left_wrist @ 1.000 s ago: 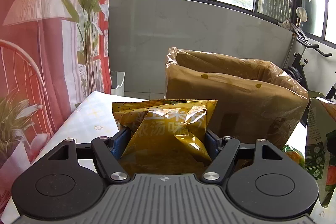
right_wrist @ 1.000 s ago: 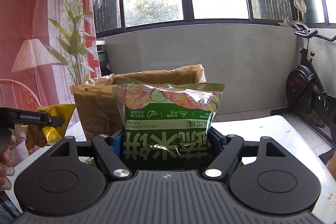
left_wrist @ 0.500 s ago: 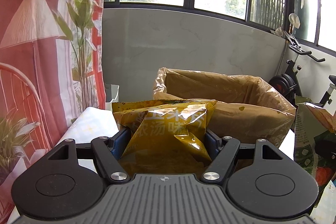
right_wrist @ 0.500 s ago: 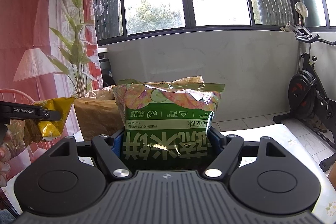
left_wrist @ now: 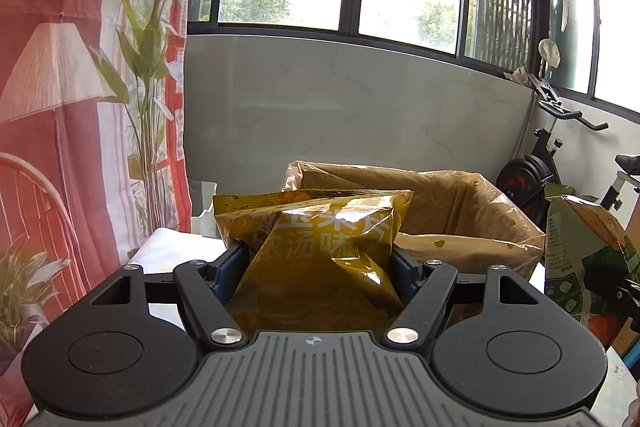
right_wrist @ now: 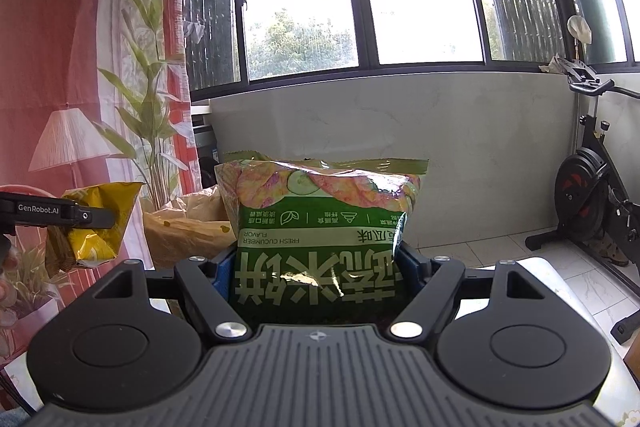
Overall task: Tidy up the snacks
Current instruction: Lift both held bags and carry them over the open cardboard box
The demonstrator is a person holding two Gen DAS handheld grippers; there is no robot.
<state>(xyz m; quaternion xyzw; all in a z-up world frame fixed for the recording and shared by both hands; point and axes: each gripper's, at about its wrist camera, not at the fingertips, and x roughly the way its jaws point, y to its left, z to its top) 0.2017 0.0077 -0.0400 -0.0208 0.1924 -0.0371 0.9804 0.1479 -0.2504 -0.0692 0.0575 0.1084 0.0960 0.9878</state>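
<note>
My left gripper is shut on a yellow snack bag and holds it in the air, in front of and above an open box lined with brown plastic. My right gripper is shut on a green cucumber-flavour snack bag, held upside down. The green bag also shows at the right edge of the left wrist view. The yellow bag and the left gripper show at the left of the right wrist view. The lined box sits low behind the green bag there.
A white table with a flower print carries the box. A red curtain with a plant print hangs at the left. A grey wall and windows stand behind. An exercise bike stands on the floor at the right.
Both grippers have risen with their bags. The lined box now sits lower in both views, and its open top shows more in the left wrist view.
</note>
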